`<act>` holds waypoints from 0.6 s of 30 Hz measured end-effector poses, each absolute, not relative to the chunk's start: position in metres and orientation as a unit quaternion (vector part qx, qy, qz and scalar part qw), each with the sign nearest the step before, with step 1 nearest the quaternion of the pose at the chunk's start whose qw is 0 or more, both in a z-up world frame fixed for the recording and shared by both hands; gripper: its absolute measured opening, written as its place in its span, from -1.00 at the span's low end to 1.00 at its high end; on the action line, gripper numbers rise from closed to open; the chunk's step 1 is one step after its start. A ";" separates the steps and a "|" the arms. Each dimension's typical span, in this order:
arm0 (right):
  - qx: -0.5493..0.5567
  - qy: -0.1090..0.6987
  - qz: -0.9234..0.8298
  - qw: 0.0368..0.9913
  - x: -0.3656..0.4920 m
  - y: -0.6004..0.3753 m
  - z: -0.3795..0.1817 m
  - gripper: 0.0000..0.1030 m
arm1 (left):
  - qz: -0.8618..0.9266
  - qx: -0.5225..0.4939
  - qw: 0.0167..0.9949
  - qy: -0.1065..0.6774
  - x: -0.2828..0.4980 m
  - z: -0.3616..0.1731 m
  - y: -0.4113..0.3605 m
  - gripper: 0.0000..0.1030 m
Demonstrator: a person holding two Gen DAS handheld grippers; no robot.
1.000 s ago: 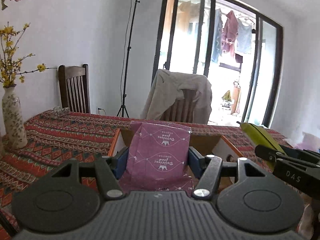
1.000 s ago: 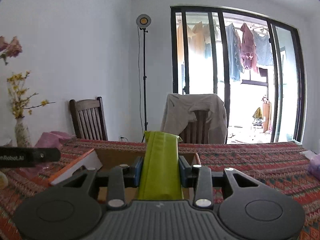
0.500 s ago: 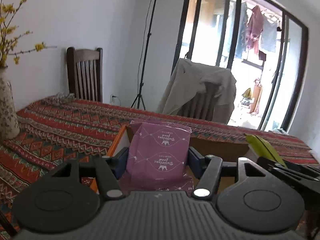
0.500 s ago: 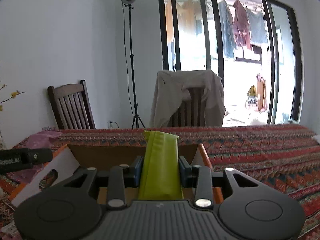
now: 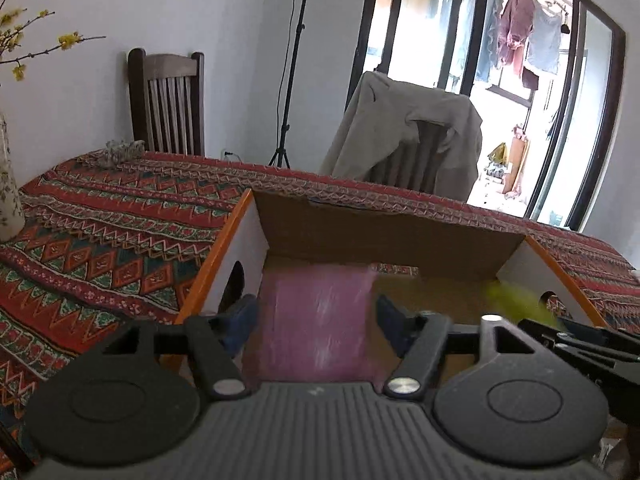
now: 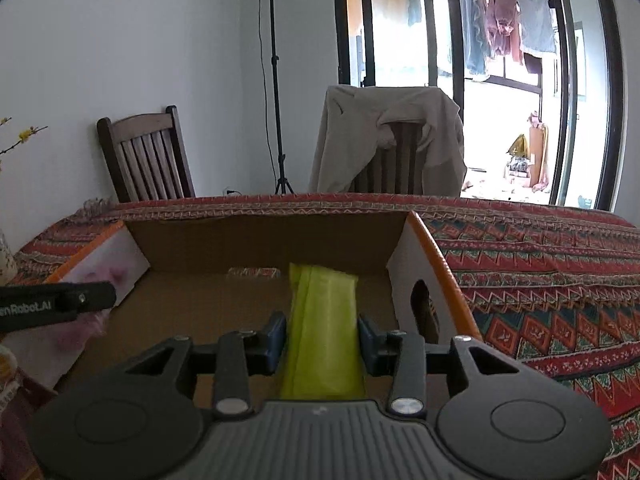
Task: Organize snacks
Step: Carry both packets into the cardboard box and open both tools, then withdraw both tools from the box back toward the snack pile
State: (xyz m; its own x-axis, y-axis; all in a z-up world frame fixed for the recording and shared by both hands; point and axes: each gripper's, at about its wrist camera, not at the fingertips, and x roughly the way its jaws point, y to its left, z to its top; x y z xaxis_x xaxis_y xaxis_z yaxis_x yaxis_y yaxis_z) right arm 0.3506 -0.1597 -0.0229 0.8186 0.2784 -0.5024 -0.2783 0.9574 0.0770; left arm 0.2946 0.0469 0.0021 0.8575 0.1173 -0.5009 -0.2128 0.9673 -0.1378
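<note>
Left wrist view: the left gripper hangs over the open cardboard box, which fills the middle of the frame. Between its 2 blue pads lies a pink snack packet, blurred by motion. There seems to be a sliver of gap at each pad, so I cannot tell whether the jaws have hold of it or have just let it go. A smear of yellow-green at right centre is the green snack packet carried by the other tool, whose black fingers enter at the lower right edge.

The step in hand looks like dropping the snacks into the box. The next move calls for spreading the jaws fully, letting the packet settle on the box floor, then lifting straight up clear of the walls.

The box stands on a desk under a red patterned cloth. A wooden chair stands at upper left, and a chair draped with a beige jacket at upper centre.

Right wrist view: the right gripper sits low inside the box, jaws closed to a narrow gap that clamps the green snack packet, whose far end points toward the back wall at centre. At left centre the other tool's black finger crosses the frame, with a pink blur beside it. Glass doors with hanging laundry fill the upper right, and a light stand rises at upper centre.
</note>
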 end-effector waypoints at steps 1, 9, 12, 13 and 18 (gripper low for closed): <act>0.001 0.263 0.147 0.954 0.349 -0.160 -0.023 -0.09 | 0.085 -0.097 0.960 0.247 0.293 0.003 0.047 0.66; 0.028 0.245 0.163 0.955 0.342 -0.170 -0.016 1.00 | 0.080 -0.121 0.963 0.227 0.283 0.008 0.048 1.00; 0.028 0.243 0.160 0.956 0.339 -0.171 -0.014 1.00 | 0.080 -0.122 0.964 0.224 0.281 0.011 0.047 1.00; 0.028 0.241 0.160 0.957 0.338 -0.171 -0.013 1.00 | 0.080 -0.123 0.964 0.222 0.279 0.012 0.047 1.00; 0.028 0.220 0.160 0.962 0.326 -0.174 0.002 1.00 | 0.083 -0.135 0.965 0.209 0.268 0.026 0.049 1.00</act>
State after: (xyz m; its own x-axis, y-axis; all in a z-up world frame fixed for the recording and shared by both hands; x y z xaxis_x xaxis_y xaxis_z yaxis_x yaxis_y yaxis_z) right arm 0.3260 -0.1739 0.0019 0.8526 0.3197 -0.4134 -0.2948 0.9474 0.1245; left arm 0.2677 0.0489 0.0260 0.8989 0.1027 -0.4261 -0.2159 0.9498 -0.2266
